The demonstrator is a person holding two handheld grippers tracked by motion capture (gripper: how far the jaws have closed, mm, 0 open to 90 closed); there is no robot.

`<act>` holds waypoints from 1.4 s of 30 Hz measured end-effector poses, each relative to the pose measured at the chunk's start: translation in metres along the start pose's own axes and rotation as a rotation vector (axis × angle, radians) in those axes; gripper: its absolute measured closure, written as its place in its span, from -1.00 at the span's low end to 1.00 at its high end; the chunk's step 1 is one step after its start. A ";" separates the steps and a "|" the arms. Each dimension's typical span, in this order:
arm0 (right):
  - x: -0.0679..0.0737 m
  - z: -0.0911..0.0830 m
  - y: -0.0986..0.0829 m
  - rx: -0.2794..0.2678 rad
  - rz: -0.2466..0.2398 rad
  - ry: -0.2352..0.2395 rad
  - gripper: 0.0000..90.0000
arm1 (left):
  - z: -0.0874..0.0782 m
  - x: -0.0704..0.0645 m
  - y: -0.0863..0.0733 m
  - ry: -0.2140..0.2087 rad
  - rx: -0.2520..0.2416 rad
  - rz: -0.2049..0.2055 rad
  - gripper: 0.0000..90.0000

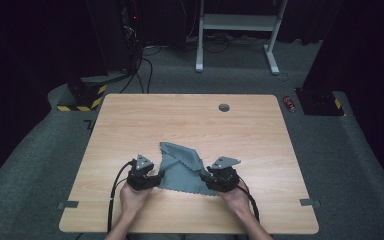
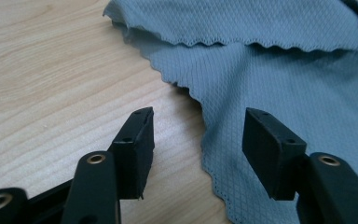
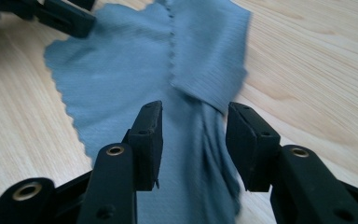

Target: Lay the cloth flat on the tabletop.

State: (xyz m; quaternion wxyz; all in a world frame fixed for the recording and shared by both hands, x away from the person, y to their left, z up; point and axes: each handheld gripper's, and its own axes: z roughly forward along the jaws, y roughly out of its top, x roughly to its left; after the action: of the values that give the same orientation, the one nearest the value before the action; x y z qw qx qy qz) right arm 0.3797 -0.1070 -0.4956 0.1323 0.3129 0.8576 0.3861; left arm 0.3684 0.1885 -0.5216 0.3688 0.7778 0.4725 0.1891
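While both jaws stand apart with nothing between them, the left hand-held gripper sits at the left edge of the cloth, low over the tabletop. Seen from the left gripper view, this hand-held gripper has one jaw over bare wood and the other over the cloth, whose scalloped hem runs between them. Whether the jaws touch the fabric cannot be told.

That cloth is grey-blue, lies flat on the near middle of the tabletop, and is partly folded: a flap from its far side lies doubled back over the lower layer, its wavy hem showing across the top of the left gripper view. A person's left hand holds the gripper just left of the cloth, with a black cable trailing toward the near edge.

At the right edge of the cloth sits the right hand-held gripper, held by the right hand. From the right gripper view, this hand-held gripper is also open, its jaws on either side of a bunched ridge of cloth, not closed on it. Beyond the cloth's far left corner in that view shows the other gripper's jaw.
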 end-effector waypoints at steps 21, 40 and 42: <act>0.010 0.026 0.021 0.048 -0.120 -0.117 0.27 | 0.004 -0.005 -0.004 0.060 -0.003 0.026 -0.23; -0.016 0.013 0.043 0.051 -0.096 -0.151 0.93 | 0.003 -0.007 -0.006 0.066 -0.002 0.016 -0.27; -0.026 0.010 0.049 0.052 -0.079 -0.166 0.93 | 0.003 -0.007 -0.006 0.066 -0.002 0.015 -0.27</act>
State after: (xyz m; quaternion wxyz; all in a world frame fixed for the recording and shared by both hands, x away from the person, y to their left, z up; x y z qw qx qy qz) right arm 0.4256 -0.0931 -0.4665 0.2098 0.3129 0.8652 0.3307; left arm 0.3635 0.1831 -0.5272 0.3525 0.7742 0.4784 0.2180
